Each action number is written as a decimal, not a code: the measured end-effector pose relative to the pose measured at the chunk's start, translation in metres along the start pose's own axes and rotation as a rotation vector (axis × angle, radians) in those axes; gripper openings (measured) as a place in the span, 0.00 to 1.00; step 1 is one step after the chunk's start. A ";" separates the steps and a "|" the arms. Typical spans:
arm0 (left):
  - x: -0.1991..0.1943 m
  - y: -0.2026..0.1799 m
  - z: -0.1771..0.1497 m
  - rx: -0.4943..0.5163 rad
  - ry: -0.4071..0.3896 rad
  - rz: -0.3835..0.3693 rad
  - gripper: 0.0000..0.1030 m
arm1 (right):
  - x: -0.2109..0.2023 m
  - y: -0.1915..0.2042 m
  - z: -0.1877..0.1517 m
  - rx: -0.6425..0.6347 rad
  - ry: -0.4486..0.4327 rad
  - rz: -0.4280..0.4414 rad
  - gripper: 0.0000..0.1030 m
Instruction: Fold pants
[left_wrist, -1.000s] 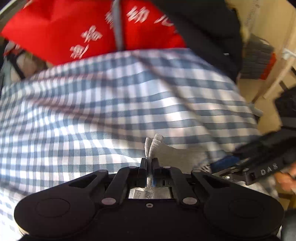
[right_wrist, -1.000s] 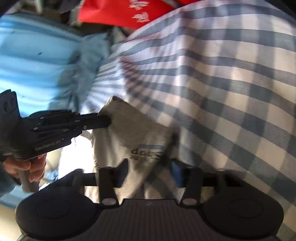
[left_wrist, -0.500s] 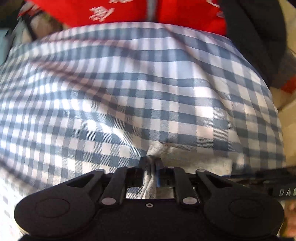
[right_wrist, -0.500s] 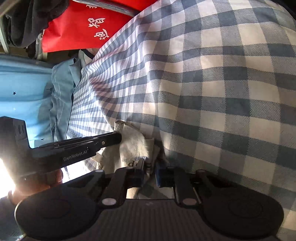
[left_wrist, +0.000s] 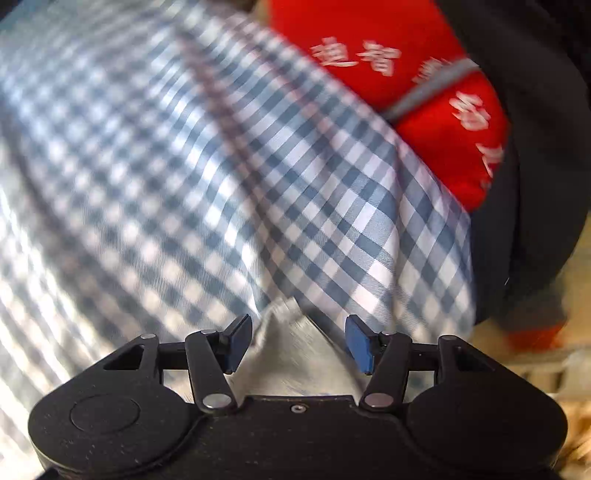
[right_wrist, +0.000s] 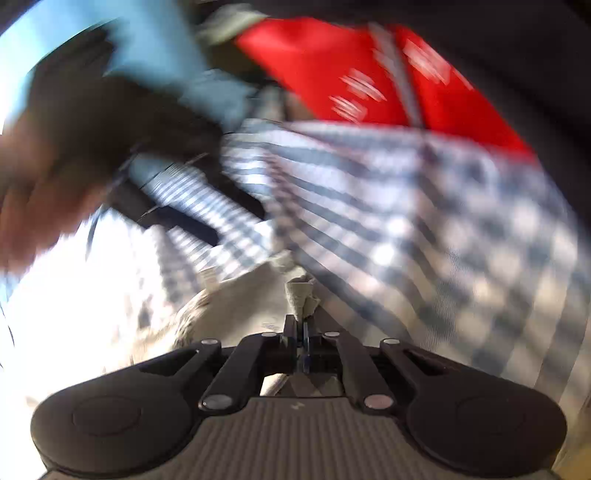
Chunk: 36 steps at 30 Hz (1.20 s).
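The blue-and-white checked pants (left_wrist: 221, 184) fill both wrist views, blurred by motion. A pale grey inner part (left_wrist: 295, 373) of the pants pokes out near the left gripper (left_wrist: 299, 342). Its jaws are opening, and the grey cloth lies between the blue pads (left_wrist: 358, 345) without being pressed. In the right wrist view the right gripper (right_wrist: 300, 332) is shut on a bunched grey edge (right_wrist: 299, 291) of the pants (right_wrist: 424, 221). A blurred hand with the other, dark gripper (right_wrist: 110, 140) shows at the upper left of that view.
A red cloth with white characters (left_wrist: 406, 92) lies beyond the pants, also in the right wrist view (right_wrist: 351, 74). A dark garment (left_wrist: 535, 147) curves along the right. Light blue fabric (right_wrist: 159, 55) lies at the far left.
The left gripper has let go of the grey fold and its jaws have spread. The right gripper has closed on the grey edge and lifted. Both views have rolled.
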<state>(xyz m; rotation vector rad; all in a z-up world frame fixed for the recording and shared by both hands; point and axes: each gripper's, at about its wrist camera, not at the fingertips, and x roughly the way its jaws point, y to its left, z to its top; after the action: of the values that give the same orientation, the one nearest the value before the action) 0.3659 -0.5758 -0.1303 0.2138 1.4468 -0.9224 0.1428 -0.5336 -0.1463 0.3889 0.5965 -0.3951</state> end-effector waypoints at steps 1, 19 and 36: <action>0.000 0.002 0.000 -0.032 0.014 -0.005 0.56 | -0.002 0.009 0.000 -0.073 -0.015 -0.009 0.03; -0.007 -0.006 -0.030 -0.029 0.118 0.079 0.53 | -0.013 0.098 -0.002 -0.619 -0.063 0.004 0.03; -0.084 0.036 -0.087 -0.192 -0.045 0.008 0.04 | -0.037 0.144 -0.025 -0.723 -0.081 -0.043 0.33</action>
<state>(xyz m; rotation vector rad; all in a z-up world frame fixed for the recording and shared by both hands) 0.3358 -0.4629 -0.0833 0.0556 1.4812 -0.7720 0.1696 -0.3900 -0.1090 -0.3304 0.6275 -0.2123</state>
